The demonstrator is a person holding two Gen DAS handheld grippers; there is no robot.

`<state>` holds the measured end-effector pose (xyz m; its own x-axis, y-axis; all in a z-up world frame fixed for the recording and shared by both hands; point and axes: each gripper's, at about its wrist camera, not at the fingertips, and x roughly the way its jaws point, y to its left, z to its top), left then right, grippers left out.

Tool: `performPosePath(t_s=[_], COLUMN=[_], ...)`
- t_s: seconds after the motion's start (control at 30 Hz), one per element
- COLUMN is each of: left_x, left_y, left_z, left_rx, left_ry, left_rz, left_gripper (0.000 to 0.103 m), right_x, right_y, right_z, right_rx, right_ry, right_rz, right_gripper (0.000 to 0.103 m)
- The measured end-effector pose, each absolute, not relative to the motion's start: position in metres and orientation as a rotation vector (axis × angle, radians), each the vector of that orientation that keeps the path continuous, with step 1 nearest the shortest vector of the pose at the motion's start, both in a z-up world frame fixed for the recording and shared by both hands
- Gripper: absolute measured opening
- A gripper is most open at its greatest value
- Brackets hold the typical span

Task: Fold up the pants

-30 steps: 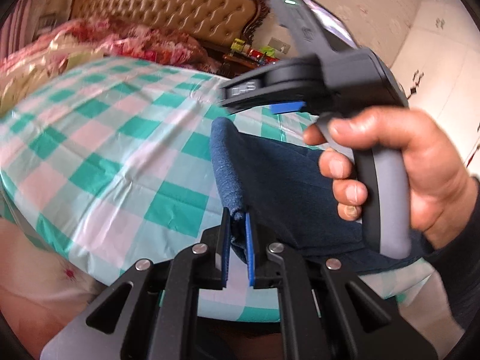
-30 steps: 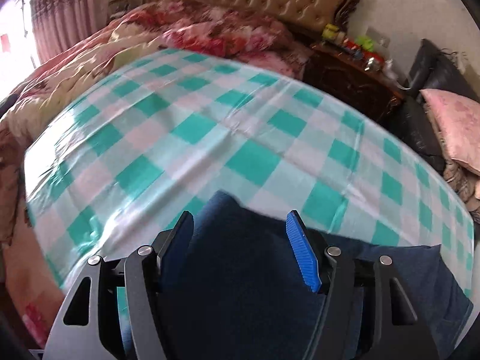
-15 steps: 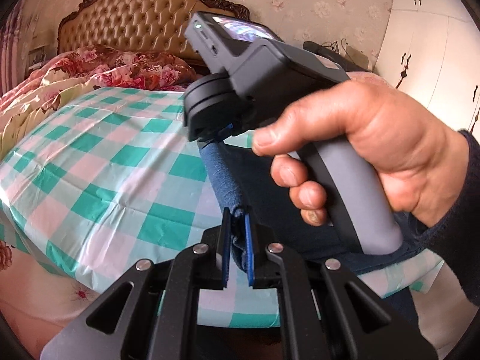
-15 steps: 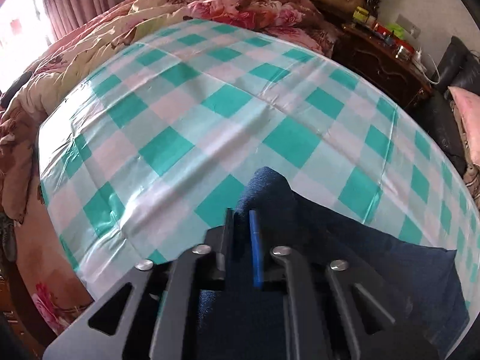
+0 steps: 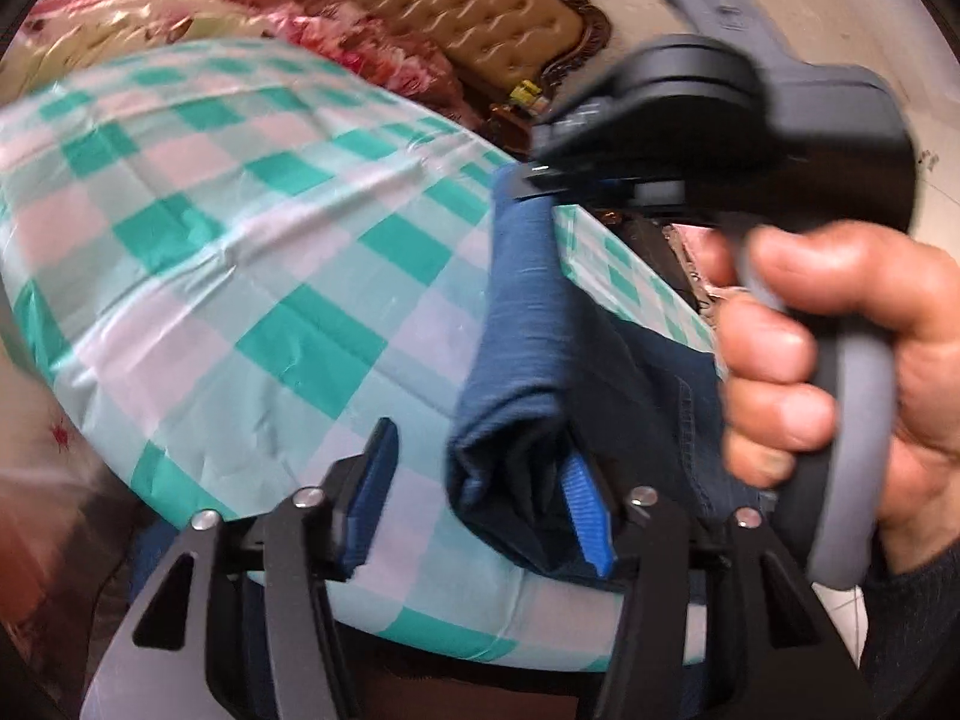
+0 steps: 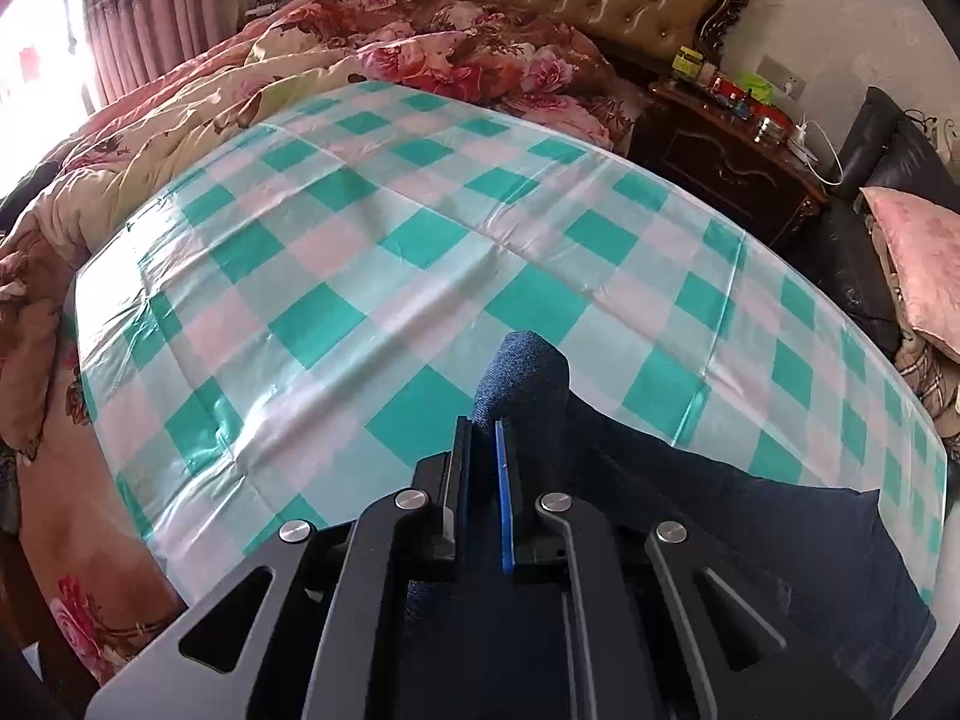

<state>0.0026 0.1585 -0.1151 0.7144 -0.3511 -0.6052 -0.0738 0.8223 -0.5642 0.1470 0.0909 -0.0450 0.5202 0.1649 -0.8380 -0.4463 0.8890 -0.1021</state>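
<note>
1. No text, label, brand, number or sign can be read in either view.
2. The right gripper's body (image 5: 720, 120), seen from the left wrist, is motion-blurred; pale marks on its front edge cannot be made out as letters.
3. The small boxes and bottles on the nightstand (image 6: 729, 144) carry coloured packaging, but they are too small for any print to be read.
4. The wall plate (image 6: 783, 77) behind the nightstand shows no legible marking.
</note>
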Motion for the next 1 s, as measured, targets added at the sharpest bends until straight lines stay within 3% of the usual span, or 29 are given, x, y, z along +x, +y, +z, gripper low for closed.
performPosePath(t_s=[0.03,0.13,0.67,1.0], left_x=[0.004,0.002,-0.008,-0.017], left_y=[0.159,0.156,0.07,-0.07], left_z=[-0.117,-0.112,-0.004,0.036], left_rx=[-0.605,-0.566,-0.27,0.013], left_ry=[0.779,0.766,0.558,0.458], left_rz=[-0.172,-0.173,-0.279,-0.423], left_gripper=[0.016,0.013,0.011,0.011], right_x=[0.147,0.145,0.135,0.14], right_y=[0.089,0.085,-0.019,-0.185], right_z=[-0.045,-0.042,0.055,0.08], right_rx=[-0.316,-0.308,-0.125,0.143], right_ry=[0.962,0.953,0.788,0.811], right_rz=[0.376,0.373,0.323,0.344], right_gripper=[0.007,0.007,0.007,0.007])
